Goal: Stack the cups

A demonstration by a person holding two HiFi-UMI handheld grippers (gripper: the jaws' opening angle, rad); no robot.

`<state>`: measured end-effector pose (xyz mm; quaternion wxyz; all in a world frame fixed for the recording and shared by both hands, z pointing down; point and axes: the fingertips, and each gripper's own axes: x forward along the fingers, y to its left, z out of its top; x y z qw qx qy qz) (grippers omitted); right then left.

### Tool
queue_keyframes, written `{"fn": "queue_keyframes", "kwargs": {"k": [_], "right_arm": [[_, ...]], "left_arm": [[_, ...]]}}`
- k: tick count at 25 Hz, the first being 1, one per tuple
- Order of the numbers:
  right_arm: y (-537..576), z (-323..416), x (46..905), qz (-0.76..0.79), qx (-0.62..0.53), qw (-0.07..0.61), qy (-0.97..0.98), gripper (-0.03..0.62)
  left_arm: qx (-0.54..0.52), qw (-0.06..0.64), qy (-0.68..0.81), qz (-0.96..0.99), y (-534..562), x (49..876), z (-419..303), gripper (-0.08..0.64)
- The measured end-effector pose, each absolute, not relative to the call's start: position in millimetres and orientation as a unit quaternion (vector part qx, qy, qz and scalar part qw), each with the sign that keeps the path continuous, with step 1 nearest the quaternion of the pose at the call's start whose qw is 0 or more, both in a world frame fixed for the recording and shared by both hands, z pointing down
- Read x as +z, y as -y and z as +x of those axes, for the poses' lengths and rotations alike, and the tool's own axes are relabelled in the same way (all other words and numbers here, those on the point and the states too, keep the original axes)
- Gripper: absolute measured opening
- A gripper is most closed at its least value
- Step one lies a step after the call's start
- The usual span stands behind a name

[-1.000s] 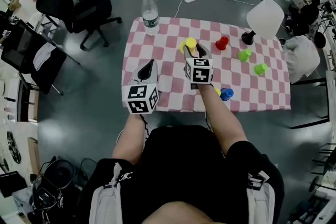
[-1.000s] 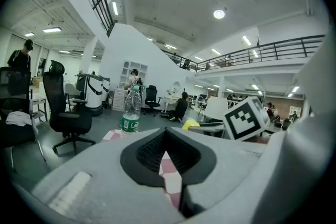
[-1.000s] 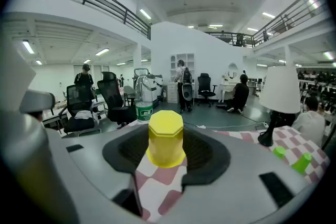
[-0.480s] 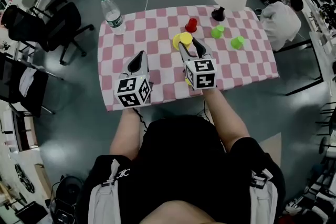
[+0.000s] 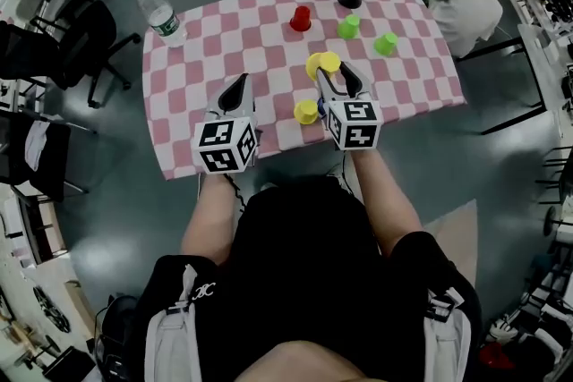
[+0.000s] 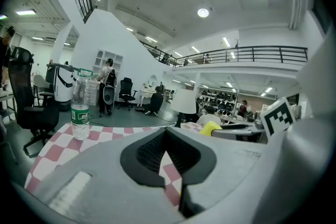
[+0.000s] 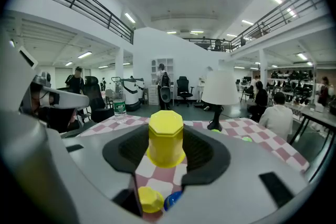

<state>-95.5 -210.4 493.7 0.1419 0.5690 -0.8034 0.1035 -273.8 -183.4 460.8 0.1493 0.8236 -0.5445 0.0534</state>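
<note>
Yellow cup (image 7: 166, 139), inverted, seems clamped in the nearly level right tool (image 5: 333, 76).

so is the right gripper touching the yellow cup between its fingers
Touching. In the right gripper view, fingers of the right gripper press the yellow cup on both sides.

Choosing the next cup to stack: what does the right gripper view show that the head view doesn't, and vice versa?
Only right gripper view: a blue plastic cup beside the loose yellow plastic cup. Only head view: the red plastic cup. Both: the held yellow plastic cup in the right gripper, the white table lamp, the clear water bottle.
</note>
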Motion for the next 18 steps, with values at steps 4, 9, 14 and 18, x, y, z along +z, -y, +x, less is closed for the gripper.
{"fn": "queue_keyframes", "kwargs": {"k": [4,9,14,18], "right_arm": [[207,-67,514,0.584,0.117,0.153,0.788,0.201],[203,-34,536,0.598,0.128,0.170,0.772,0.201],[201,-5,559,0.607,0.145,0.176,0.761,0.201],[201,9,583,0.612,0.159,0.185,0.752,0.201]], "left_arm": [[0.062,0.155,0.536,0.827,185,468,-258,0.015],[0.075,0.160,0.527,0.831,188,474,-236,0.015],[0.085,0.161,0.523,0.833,192,479,-217,0.015],[0.092,0.160,0.522,0.833,194,481,-206,0.015]]}}
